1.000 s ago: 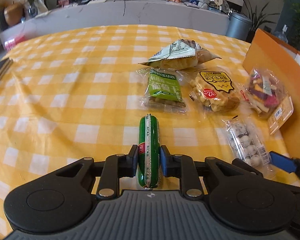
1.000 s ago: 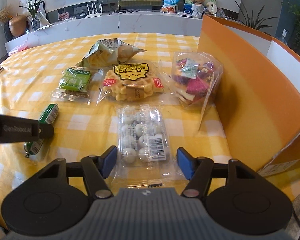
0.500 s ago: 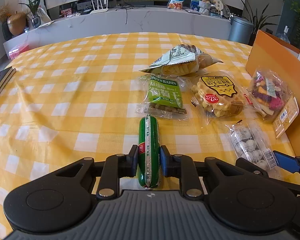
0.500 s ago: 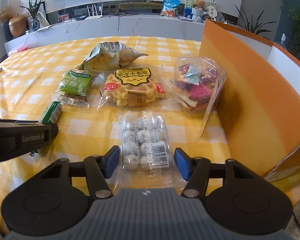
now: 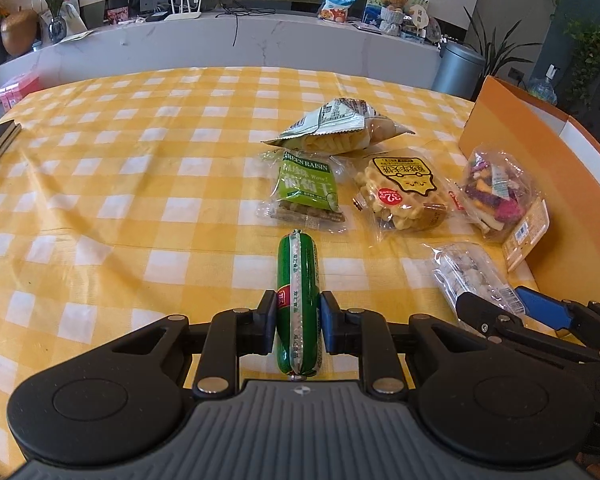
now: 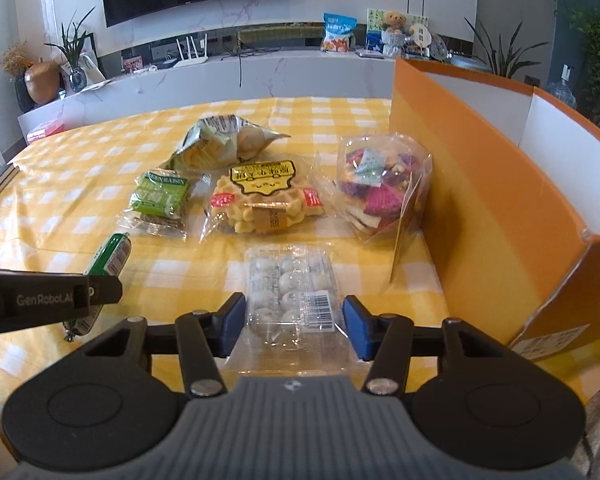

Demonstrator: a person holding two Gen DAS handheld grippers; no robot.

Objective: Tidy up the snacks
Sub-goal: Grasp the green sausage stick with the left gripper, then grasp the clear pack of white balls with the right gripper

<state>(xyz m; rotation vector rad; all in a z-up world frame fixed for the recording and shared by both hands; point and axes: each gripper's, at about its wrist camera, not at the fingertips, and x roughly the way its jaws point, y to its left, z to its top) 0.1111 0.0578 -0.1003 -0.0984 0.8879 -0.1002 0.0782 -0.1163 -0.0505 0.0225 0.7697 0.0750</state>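
Right, both grippers are at the near edge of the table (image 5: 100, 184), each on its own snack. The left gripper (image 5: 298, 320) is pinching the green sausage (image 5: 298, 280) across its girth, pads touching both sides. The sausage's long axis runs straight along the fingers, tip pointing away toward the raisin packet (image 5: 306, 188) just beyond it; the right view shows it tilted, far end up, near end at the cloth.

The right gripper (image 6: 294, 326) is spread, its blue pads either side of the clear pack of white balls (image 6: 290, 288) but not closed on it. That pack lies flat, long axis pointing away toward the waffle bag (image 6: 266, 200). The orange box (image 6: 488, 184) stands along the right edge, so the right gripper is the nearer one to it. By my read, the sausage has to travel rightward across the other packets.
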